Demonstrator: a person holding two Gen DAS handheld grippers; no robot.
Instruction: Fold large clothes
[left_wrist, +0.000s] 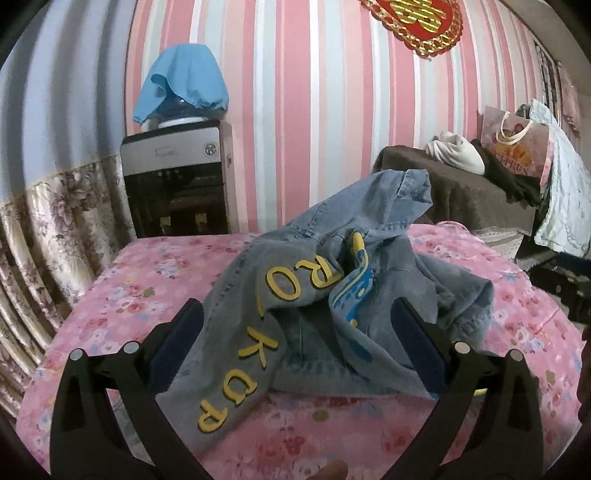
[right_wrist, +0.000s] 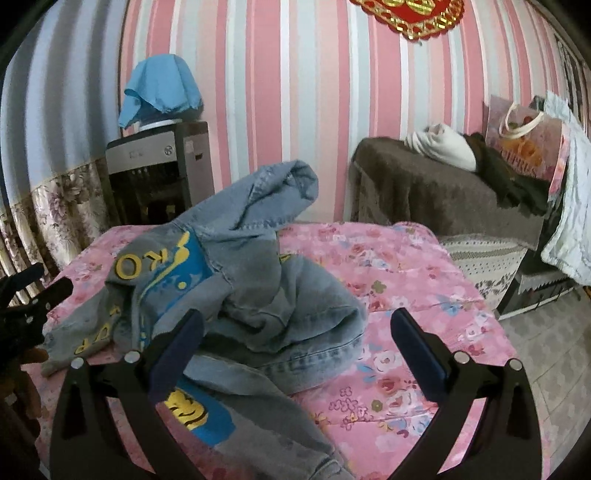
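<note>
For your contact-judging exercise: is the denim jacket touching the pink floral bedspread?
Touching. In the right wrist view the denim jacket lies crumpled directly on the pink floral bedspread, its hem flat against it with no gap.

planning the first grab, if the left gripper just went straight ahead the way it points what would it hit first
Most likely the crumpled denim jacket: the open left gripper already frames its lettered near folds, which lie on the pink floral bedspread. How close the cloth is to the fingertips is unclear.
</note>
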